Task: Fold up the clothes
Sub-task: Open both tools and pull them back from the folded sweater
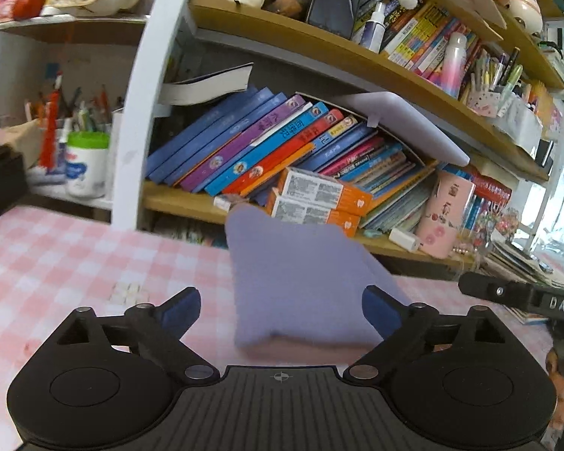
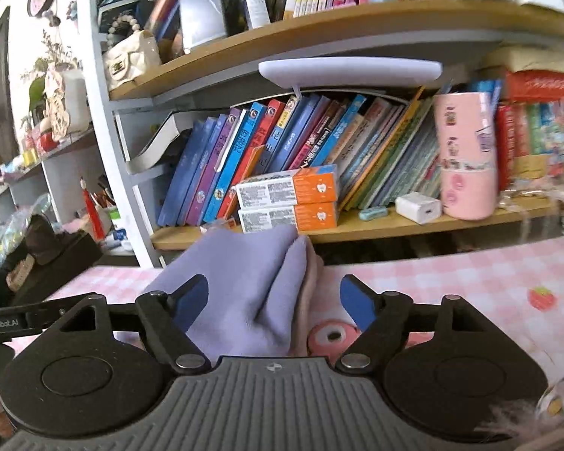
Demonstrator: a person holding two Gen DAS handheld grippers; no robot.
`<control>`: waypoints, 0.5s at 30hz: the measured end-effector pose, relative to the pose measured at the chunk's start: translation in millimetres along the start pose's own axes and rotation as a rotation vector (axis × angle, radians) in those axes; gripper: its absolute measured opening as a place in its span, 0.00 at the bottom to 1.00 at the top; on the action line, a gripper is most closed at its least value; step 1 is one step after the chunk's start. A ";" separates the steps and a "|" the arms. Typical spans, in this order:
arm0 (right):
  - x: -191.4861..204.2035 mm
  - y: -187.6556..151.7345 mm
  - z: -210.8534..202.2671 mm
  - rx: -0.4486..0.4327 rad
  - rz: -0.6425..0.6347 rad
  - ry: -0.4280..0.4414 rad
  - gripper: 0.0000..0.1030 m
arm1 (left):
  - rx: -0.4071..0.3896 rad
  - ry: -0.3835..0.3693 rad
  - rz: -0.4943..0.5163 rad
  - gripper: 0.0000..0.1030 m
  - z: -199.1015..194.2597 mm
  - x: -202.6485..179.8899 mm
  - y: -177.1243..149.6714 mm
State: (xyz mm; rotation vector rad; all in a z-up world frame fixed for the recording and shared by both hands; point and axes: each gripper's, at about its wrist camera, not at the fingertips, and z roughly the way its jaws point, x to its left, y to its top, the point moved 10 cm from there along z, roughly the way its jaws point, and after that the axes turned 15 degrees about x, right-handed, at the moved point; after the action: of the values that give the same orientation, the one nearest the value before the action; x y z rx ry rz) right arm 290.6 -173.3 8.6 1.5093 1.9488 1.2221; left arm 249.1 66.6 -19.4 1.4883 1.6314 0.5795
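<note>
A folded lavender-purple garment of soft fleece-like cloth (image 1: 304, 282) (image 2: 240, 293) lies on the desk covered with a pink-and-white checked cloth (image 1: 75, 263) (image 2: 451, 274). It forms a thick rectangular bundle running from the desk's near part toward its far edge, where the far end reaches about as far as that edge. A pale pink layer shows under the purple along its near fold in the left wrist view, and along its right side in the right wrist view. There the top layers make two rounded lengthwise folds. The bundle rests flat, somewhat blurred.
</note>
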 end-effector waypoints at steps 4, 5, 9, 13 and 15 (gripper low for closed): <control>18.4 -32.7 -10.2 0.016 -0.096 -0.091 0.79 | -0.008 0.067 0.011 0.94 -13.7 -4.0 -22.2; 21.1 -39.4 -11.0 0.023 -0.105 -0.102 0.79 | -0.012 0.087 0.017 0.94 -17.1 -5.1 -27.3; 26.9 -61.5 -13.6 0.047 -0.096 -0.117 0.82 | -0.048 0.121 0.034 0.97 -30.2 -12.4 -37.1; 28.9 -75.1 -17.5 0.056 -0.100 -0.151 0.85 | -0.059 0.167 0.064 0.99 -36.4 -18.3 -46.6; 29.9 -78.5 -20.2 0.052 -0.107 -0.175 0.88 | -0.034 0.173 0.087 0.99 -33.8 -23.0 -51.1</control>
State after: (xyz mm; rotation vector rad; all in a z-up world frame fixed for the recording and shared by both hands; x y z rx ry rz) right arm 219.9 -157.2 -38.4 1.4642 1.9319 0.9680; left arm 190.8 41.2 -35.2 1.5252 1.6848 0.7994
